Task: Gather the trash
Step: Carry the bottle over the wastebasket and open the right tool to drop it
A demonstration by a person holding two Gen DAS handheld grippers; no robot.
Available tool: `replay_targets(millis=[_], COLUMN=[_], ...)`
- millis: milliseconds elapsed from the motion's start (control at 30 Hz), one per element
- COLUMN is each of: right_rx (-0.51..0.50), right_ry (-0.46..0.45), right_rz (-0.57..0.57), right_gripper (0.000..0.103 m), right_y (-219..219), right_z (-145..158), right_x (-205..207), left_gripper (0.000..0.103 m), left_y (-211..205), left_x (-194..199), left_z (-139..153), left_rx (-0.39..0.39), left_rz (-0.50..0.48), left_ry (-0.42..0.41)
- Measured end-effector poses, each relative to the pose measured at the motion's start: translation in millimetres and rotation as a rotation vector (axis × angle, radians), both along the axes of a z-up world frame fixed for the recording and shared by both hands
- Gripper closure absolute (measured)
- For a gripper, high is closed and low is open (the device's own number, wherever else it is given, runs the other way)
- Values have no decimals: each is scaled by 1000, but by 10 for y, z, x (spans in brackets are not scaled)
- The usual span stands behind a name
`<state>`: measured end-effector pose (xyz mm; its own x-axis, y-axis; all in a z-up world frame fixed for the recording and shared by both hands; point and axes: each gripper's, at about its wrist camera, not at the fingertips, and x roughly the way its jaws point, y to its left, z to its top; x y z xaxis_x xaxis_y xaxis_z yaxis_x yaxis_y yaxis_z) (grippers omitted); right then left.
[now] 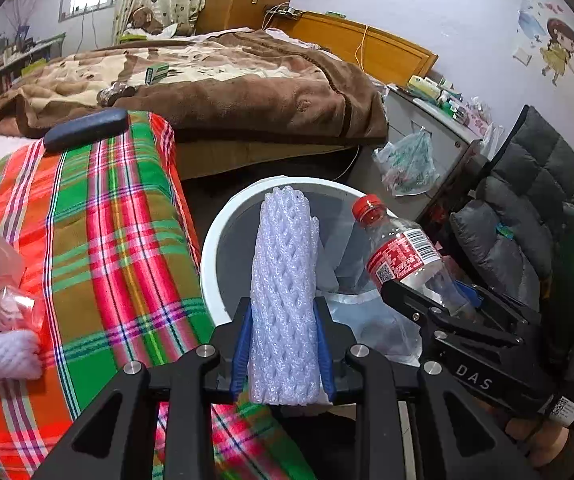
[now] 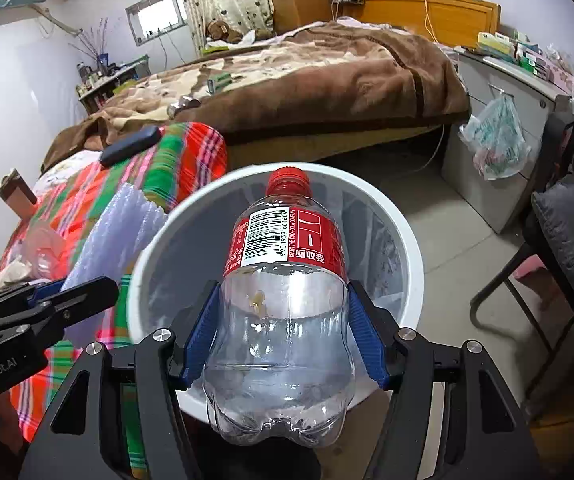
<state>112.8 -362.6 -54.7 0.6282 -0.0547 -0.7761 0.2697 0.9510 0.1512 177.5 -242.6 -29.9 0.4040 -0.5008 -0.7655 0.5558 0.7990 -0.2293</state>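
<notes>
Gripping foam net [image 1: 285, 300] left, bottle [image 2: 283, 300] right

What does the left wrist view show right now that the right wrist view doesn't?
Only the left wrist view: the wall cartoon sticker and a second white foam net on the plaid cloth.

Only the right wrist view: the bottle's base and barcode face-on, gripped by the right gripper.

Both: the white bin, the bottle, the foam net sleeve held in the left gripper, and the brown blanket.
</notes>
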Motion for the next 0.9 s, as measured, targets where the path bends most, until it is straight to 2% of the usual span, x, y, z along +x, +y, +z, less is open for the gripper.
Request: replay_targets(millis=[133,367,433,500,900], right_rx=[10,-48,-55,-57,-69], right_ry=[30,23,4,10,-56], right_rz=[22,21,26,17,11], right_gripper=[39,38,38,38,38], right_y=[-49,-50,-38,-32,151], right_z=[-58,-8,23,29,191], right_x=[43,-4,-25,-28,-113], left_gripper=[73,68,59,57,57], left_y=[-33,5,28,46,307], left_x=[83,110,112,105,-109], left_z=[-43,-62,-61,-50,102], left_rx=[3,-8,-13,-19,-26], left_rz=[15,20,22,24,58], left_ry=[13,14,14,14,-28])
